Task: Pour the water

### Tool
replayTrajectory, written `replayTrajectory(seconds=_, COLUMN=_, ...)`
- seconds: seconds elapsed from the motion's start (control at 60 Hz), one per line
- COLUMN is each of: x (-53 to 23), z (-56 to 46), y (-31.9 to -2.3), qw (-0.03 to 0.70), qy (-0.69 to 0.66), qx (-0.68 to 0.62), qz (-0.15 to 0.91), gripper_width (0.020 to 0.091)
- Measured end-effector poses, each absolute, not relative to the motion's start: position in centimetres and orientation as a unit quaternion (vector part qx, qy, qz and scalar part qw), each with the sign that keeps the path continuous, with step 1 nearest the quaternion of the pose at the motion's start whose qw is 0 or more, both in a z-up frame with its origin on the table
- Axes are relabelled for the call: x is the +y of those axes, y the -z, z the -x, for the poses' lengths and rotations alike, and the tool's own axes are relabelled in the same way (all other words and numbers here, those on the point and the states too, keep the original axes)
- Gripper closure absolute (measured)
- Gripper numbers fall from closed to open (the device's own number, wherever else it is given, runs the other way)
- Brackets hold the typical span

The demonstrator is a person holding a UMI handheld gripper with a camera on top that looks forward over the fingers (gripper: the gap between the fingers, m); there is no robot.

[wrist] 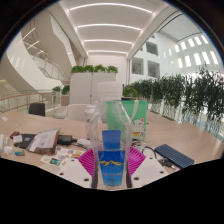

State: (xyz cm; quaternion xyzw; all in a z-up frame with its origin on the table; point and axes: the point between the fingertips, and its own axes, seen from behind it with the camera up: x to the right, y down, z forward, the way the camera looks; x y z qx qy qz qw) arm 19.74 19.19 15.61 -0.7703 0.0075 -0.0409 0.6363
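the gripper [111, 163] sits low over a pale table [30, 128], its two fingers reaching forward with magenta pads [88, 161] on their inner faces, and a blue cup [111, 168] stands right between them. the pads lie close against the cup's sides, but whether they truly press on it or leave a sliver of gap cannot be told from here. just beyond the fingers a second blue cup [111, 139] stands upright, partly hidden by the near one, and behind it rises a clear plastic bottle [97, 124], upright too, with a green-tinted container [136, 117] just beside it. to one side of the fingers lies a dark flat device [174, 155], with a thin cable [150, 150] trailing near it. on the other side the table carries a scatter of papers and small boxes [45, 141]; there may be print on them, but it is too small to read, and no brand or label on the cups or the bottle can be made out. past the table stands a white planter box [93, 86] topped with green plants, and a row of leafy plants [185, 95] runs along a windowed wall. overhead, long ceiling light strips [108, 27] curve across a bright open hall.
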Motion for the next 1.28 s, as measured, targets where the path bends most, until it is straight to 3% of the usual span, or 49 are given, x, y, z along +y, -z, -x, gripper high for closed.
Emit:
replayTrajectory(seconds=0.083, x=19.1, z=-20.0, y=-13.7, qw=0.636, qy=0.025, qx=0.004, qz=0.772, gripper_width=0.0721)
replayTrajectory(seconds=0.1, x=20.2, z=-19.2, y=-11.6, qw=0.637, qy=0.019, qx=0.006, qz=0.770, gripper_width=0.0721)
replayTrajectory(seconds=0.3, x=18.8, z=-21.1, y=-5.4, qw=0.601, qy=-0.017, qx=0.023, qz=0.799, gripper_width=0.0698)
replayTrajectory(seconds=0.417, x=19.0, z=-21.0, y=-5.8, qw=0.613, qy=-0.018, qx=0.011, qz=0.790, gripper_width=0.0693)
replayTrajectory(seconds=0.533, x=18.4, z=-20.9, y=-5.0, qw=0.569, qy=-0.025, qx=0.004, qz=0.822, gripper_width=0.0572)
replayTrajectory(seconds=0.567, x=17.7, z=-20.9, y=-5.0, qw=0.549, qy=-0.024, qx=-0.001, qz=0.835, gripper_width=0.0496)
replayTrajectory(seconds=0.633, x=16.6, z=-20.8, y=-6.1, qw=0.540, qy=-0.031, qx=-0.007, qz=0.841, gripper_width=0.0269)
replayTrajectory(seconds=0.65, x=15.9, z=-20.8, y=-6.5, qw=0.540, qy=-0.031, qx=-0.005, qz=0.841, gripper_width=0.0247)
replayTrajectory(seconds=0.7, x=14.3, z=-20.8, y=-7.8, qw=0.539, qy=-0.034, qx=0.000, qz=0.842, gripper_width=0.0274)
replayTrajectory(seconds=1.083, x=-4.2, z=-14.4, y=-19.6, qw=0.534, qy=0.015, qx=0.003, qz=0.845, gripper_width=0.0272)
replayTrajectory(seconds=1.283, x=-12.7, z=-8.3, y=-23.7, qw=0.532, qy=0.012, qx=0.009, qz=0.847, gripper_width=0.0275)
